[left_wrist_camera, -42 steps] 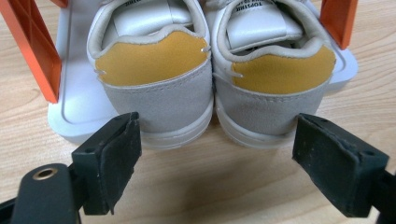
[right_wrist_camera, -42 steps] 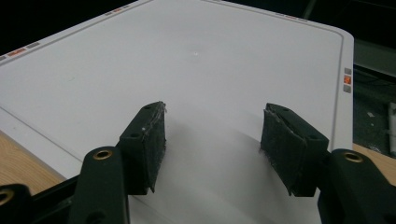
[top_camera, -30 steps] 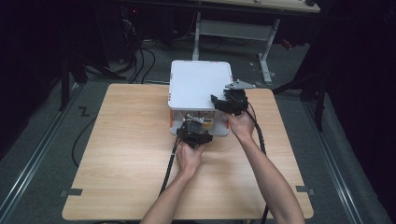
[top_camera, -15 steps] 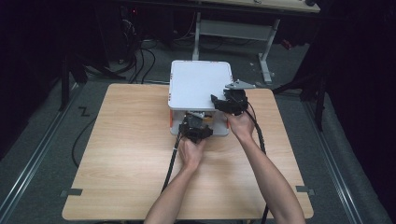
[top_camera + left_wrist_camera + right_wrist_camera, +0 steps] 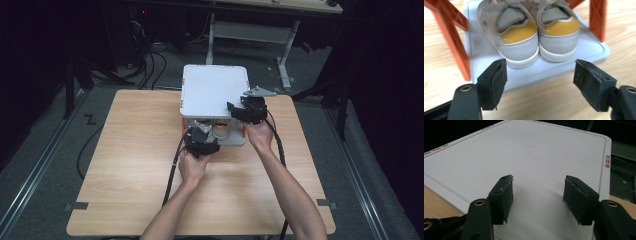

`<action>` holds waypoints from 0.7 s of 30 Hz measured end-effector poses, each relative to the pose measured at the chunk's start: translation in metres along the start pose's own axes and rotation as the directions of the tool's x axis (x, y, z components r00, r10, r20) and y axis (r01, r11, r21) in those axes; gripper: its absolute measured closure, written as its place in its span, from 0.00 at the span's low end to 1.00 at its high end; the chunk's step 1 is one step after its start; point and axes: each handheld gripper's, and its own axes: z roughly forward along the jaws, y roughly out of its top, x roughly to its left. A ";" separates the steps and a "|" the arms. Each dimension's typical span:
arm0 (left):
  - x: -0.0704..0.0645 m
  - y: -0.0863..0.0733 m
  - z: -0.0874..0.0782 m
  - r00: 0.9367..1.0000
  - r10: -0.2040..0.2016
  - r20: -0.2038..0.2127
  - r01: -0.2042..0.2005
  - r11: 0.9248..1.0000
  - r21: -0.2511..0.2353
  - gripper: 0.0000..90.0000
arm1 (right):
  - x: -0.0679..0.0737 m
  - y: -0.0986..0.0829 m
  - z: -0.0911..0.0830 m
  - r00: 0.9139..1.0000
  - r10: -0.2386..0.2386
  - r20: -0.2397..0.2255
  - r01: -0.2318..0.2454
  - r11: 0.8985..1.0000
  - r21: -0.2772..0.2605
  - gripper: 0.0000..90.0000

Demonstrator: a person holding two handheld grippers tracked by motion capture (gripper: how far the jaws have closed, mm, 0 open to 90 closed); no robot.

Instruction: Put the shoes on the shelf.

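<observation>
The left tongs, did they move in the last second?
Yes, slightly. The left tongs edged forward toward the white shelf, closer to the shoes beneath it.

The shoes [image 5: 534,37] were pale grey suede with mustard-yellow heel patches and off-white soles, on a white shelf base [image 5: 584,53] between bright orange legs [image 5: 451,40]. The shelf top [image 5: 529,162] was plain white with a thin grey border line and small orange marks, the table [image 5: 140,150] light wood grain, and both sets of jaws black.
</observation>
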 end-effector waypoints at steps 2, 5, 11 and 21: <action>0.005 -0.001 -0.012 1.000 0.010 0.028 -0.009 1.000 -0.025 0.33 | -0.002 -0.002 -0.005 1.000 0.004 0.005 -0.004 1.000 -0.007 0.46; 0.014 -0.003 -0.031 0.998 0.015 0.065 -0.011 0.998 -0.067 0.34 | -0.007 -0.005 -0.017 0.999 0.039 -0.013 -0.039 0.999 -0.023 0.46; 0.032 -0.003 -0.066 0.995 0.034 0.089 -0.021 0.990 -0.139 0.35 | -0.013 -0.011 -0.042 0.998 0.051 -0.020 -0.053 0.997 -0.060 0.48; 0.062 -0.011 -0.099 0.992 0.020 0.125 -0.001 0.989 -0.151 0.29 | -0.021 -0.022 -0.084 0.994 0.101 -0.043 -0.105 0.991 -0.086 0.49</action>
